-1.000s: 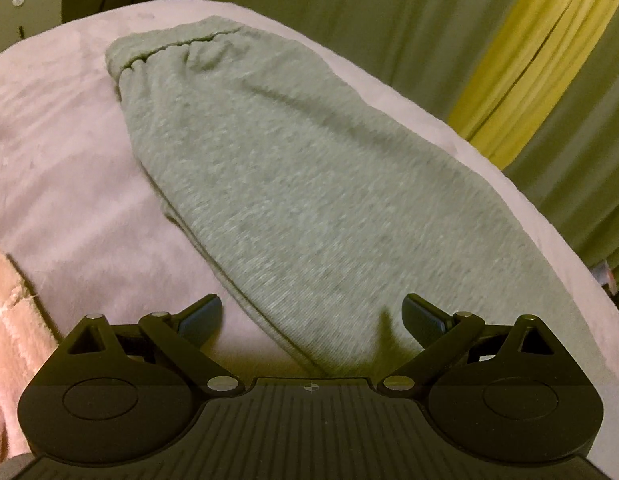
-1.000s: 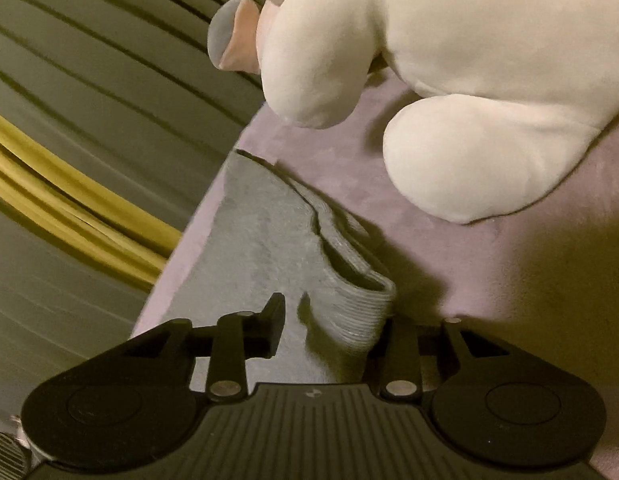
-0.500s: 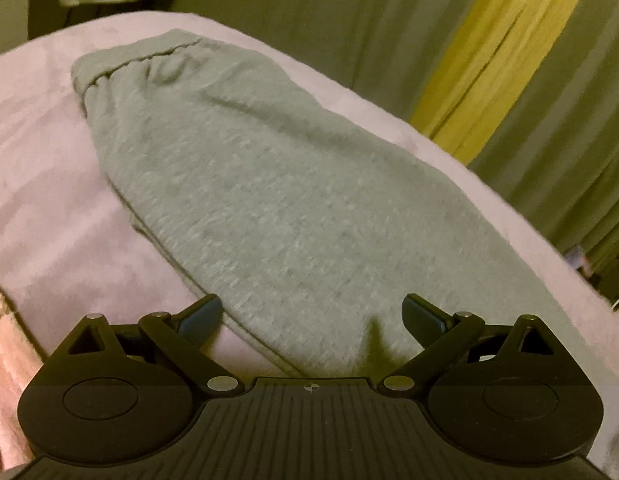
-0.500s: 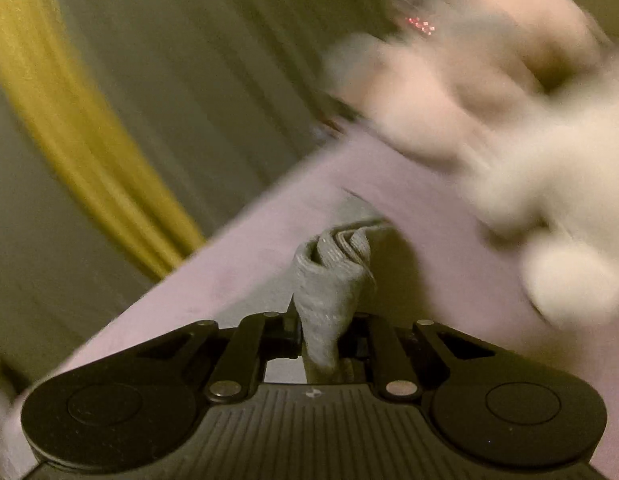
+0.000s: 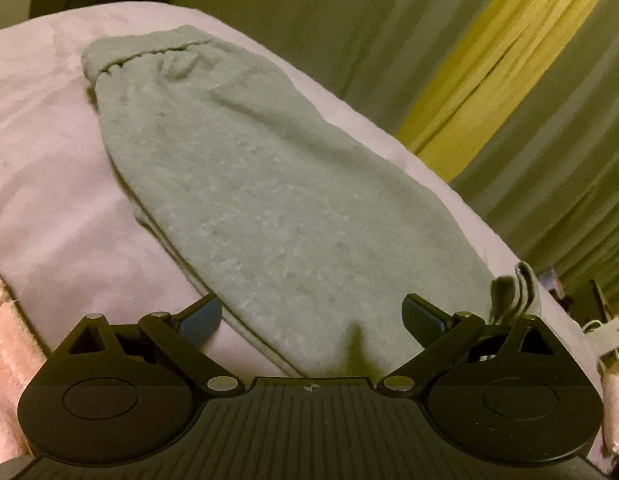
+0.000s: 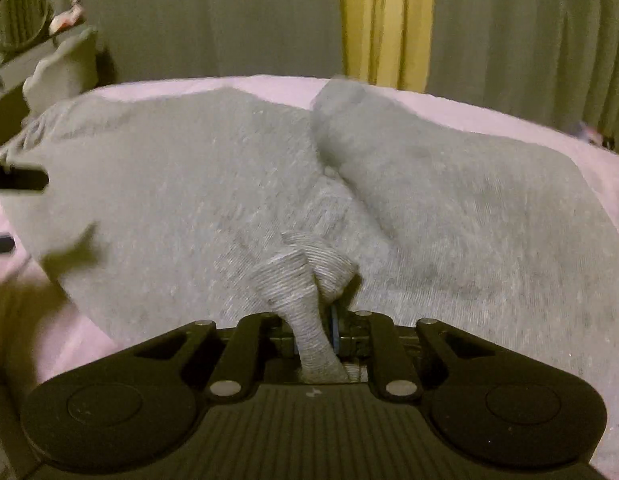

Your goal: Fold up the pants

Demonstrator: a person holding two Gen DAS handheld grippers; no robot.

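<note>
Grey sweatpants (image 5: pixel 277 200) lie lengthwise on a pink bed (image 5: pixel 41 168), waistband at the far end. My left gripper (image 5: pixel 311 316) is open, its jaws spread just above the near part of the pants, holding nothing. My right gripper (image 6: pixel 325 332) is shut on the ribbed grey cuff (image 6: pixel 305 280) of the pants and holds it lifted over the rest of the pants (image 6: pixel 169 200), so the leg doubles over. The lifted cuff also shows at the right edge of the left wrist view (image 5: pixel 513 292).
Olive curtains with a yellow strip (image 6: pixel 385 20) hang behind the bed. A shelf with a fan (image 6: pixel 21 20) stands at the far left. A pink towel (image 5: pixel 5 320) lies at the left bed edge.
My right gripper closed on the cuff and swung it up and round over the pants, away from the plush toy. My left gripper stayed open and shifted slightly.
</note>
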